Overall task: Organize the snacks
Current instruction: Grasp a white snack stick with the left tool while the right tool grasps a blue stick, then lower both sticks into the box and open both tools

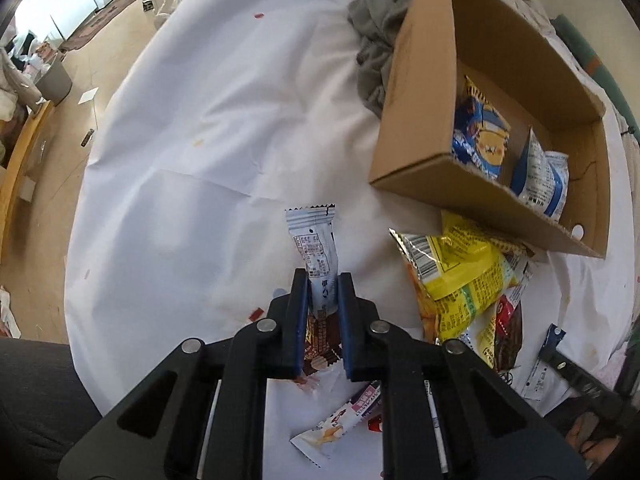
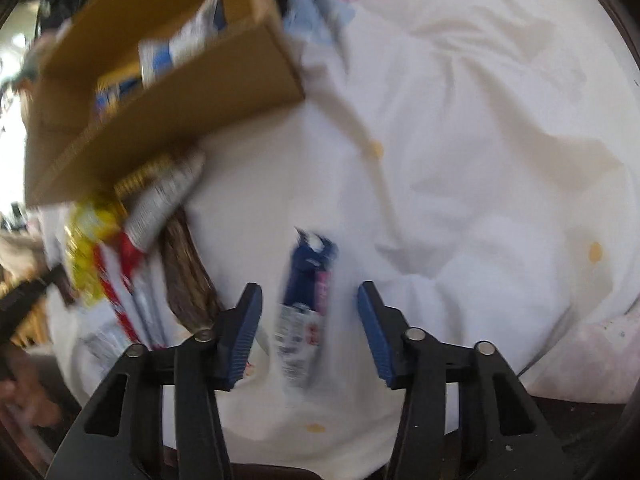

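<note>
Cardboard box [image 1: 416, 92] sits upper right in the left view, two blue packets already inside. Left gripper [image 1: 323, 280] is clamped on a silver bar [image 1: 316, 248], lifted for the box. Right gripper [image 2: 310, 300] is spread wide around a blue packet [image 2: 306, 300] on the sheet [image 2: 460, 160], apparently ready to close. More snacks [image 1: 460, 276] wait beside the box.

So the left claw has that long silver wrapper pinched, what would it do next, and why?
Probably carry it right, over to the box. The left gripper jaws are shut on the bar, the box sits open with two packets already inside, and more snacks wait beside it.
</note>
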`<state>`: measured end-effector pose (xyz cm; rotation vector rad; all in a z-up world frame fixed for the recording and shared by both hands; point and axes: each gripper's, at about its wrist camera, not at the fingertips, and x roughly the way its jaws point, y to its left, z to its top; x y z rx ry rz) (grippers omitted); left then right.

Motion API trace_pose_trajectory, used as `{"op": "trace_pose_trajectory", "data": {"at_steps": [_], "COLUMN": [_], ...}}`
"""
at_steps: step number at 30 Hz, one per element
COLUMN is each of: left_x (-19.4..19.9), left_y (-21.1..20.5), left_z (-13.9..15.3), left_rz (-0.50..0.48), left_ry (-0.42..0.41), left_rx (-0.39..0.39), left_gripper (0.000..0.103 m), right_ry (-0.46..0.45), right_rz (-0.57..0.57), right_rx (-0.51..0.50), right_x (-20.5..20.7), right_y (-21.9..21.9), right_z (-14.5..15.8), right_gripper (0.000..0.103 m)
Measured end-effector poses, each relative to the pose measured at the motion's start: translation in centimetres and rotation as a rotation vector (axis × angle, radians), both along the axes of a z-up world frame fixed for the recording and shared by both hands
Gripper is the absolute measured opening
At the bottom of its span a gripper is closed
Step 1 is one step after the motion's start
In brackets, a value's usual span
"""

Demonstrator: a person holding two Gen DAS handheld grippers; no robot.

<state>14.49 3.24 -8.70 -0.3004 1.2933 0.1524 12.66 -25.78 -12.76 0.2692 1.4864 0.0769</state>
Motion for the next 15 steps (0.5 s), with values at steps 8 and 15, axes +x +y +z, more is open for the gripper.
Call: {"op": "trace_pose_trajectory", "data": {"at_steps": [8, 15], "left_x": [-1.2, -1.9], "left_y": [-0.1, 1.0], "left_z": [3.2, 6.0], "left_rz": [-0.014, -0.014], "left_ry": [-0.137, -0.281], "left_rx": [0.015, 0.063], "left_gripper": [0.011, 0.011], "right_ry": [-0.213, -0.452], "right_rz": [0.047, 0.048], "right_rx": [0.082, 0.242], "right_x": [-0.5, -0.6], "right_y": [0.8, 0.8], "right_z": [4.0, 9.2], "right_gripper": [0.018, 0.018]}}
